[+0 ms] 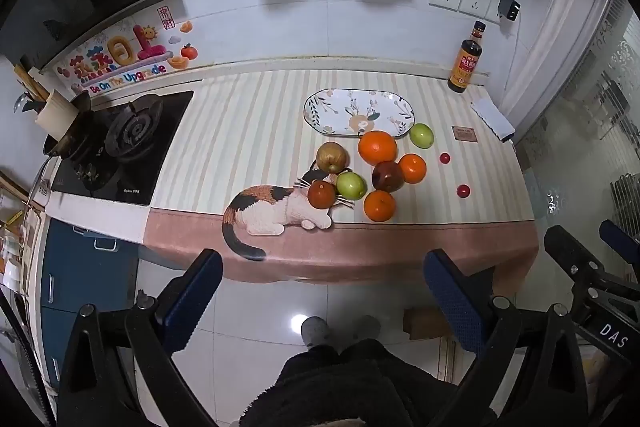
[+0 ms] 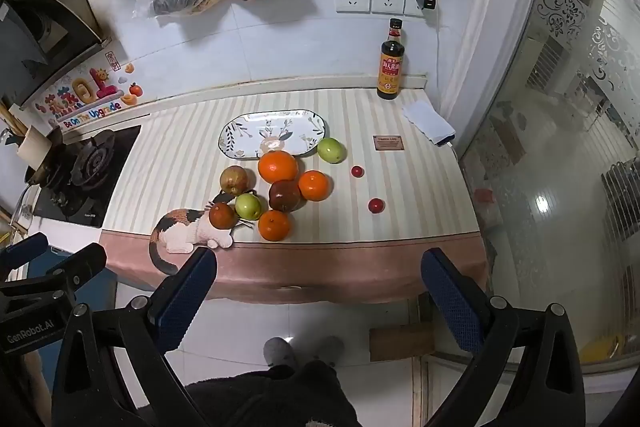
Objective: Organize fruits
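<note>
Plate [image 1: 320, 111] holds nothing; oranges [image 1: 377, 147] and apples [image 1: 351, 185] lie beside it.

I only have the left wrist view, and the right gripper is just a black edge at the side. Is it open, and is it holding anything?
Observer: The right gripper is wide open, with nothing between its pads.
Operator: Is it at the fruit?
Observer: No. In its own view its fingertips overlap only the pink front band of the cloth, below the nearest orange.
Operator: Any marking on my gripper's side?
Observer: Yes, the left gripper reads GenRobot.AI on its body.
</note>
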{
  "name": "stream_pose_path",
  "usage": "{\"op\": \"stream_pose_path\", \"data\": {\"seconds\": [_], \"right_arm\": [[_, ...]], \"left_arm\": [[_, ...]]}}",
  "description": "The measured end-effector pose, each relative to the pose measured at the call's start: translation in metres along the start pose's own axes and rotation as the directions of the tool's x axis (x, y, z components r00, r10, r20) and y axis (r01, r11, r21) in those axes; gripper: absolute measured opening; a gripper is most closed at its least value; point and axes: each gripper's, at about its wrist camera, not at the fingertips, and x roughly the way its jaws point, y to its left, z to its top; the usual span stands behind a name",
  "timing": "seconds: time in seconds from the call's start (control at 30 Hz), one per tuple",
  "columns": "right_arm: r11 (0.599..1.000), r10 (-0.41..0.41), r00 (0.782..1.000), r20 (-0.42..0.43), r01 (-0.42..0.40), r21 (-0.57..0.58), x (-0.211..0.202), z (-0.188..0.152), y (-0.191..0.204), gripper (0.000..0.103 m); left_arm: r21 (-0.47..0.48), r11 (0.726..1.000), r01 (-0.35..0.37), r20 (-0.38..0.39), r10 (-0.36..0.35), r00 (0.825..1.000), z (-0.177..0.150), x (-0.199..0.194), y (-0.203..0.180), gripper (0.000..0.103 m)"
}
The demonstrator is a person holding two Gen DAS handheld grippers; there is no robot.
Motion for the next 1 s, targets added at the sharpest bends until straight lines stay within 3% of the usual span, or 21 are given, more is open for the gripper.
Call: {"op": "stream_pose_path", "data": {"seconds": [0.5,0.57,1.0], "right_arm": [[1.0,0.009,1.0,0.016,-0.009,0.003,-0.016,-0.007,-0.004,0.103],[1.0,0.008,1.0,0.016,-0.008,0.001,-0.016,-0.005,-0.003,0.103],[1.0,0.003,0.999,0.035,-0.003,-0.003,-0.022,-0.002,-0.008,0.103]], "left_arm": [[-0.011,1.0,0.007,-0.003,-0.007,1.0,-0.005,0.005,0.004,0.103],[-0.012,1.0,0.005,0.003,-0.005,1.0,-0.004,-0.012,0.001,0.103],[-0.014,1.0,0.005,0.007,-0.005,1.0,-0.005,-0.014,-0.002,0.103]]}}
